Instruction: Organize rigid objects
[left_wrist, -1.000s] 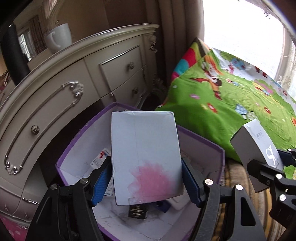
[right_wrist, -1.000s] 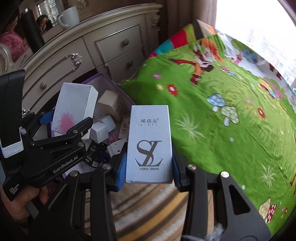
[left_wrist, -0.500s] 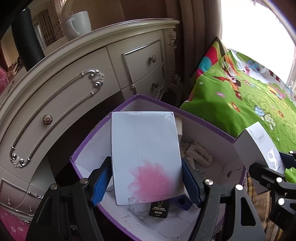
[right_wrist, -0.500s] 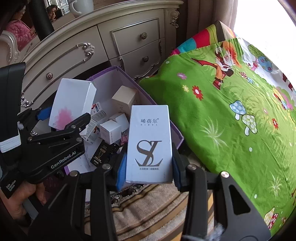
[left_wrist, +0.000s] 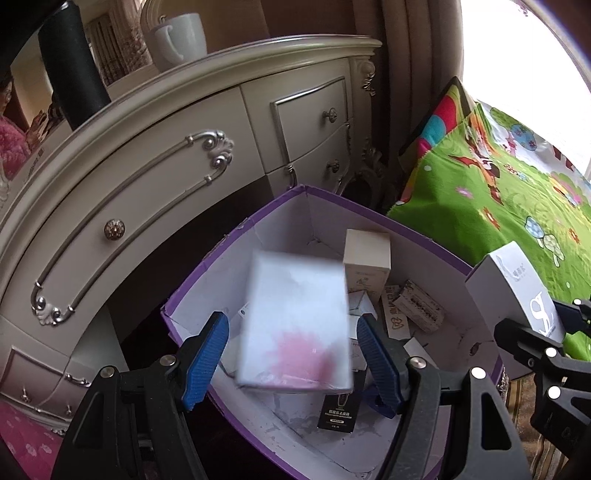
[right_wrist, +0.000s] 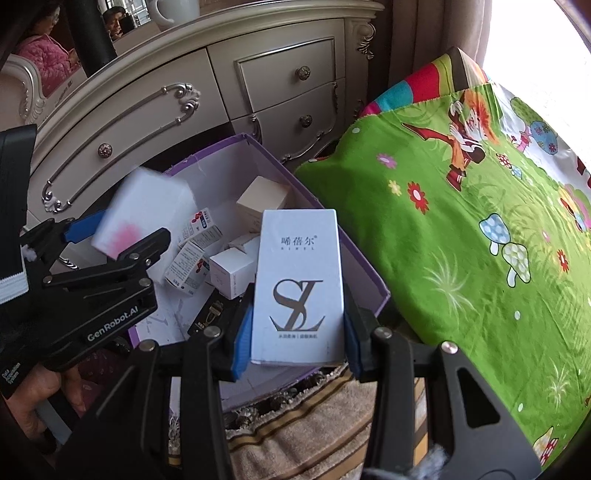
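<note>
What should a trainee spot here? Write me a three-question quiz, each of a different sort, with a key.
1. True or false: the right tool grips the SL-marked white box.
2. Where do the small cartons lie? A: in a dresser drawer. B: in the purple box. C: on the green bedspread.
3. Do the left tool pads press on the pink-flowered box?

Key: 1 true. 2 B. 3 No: a gap shows on each side, and the box is blurred above the purple box.
</note>
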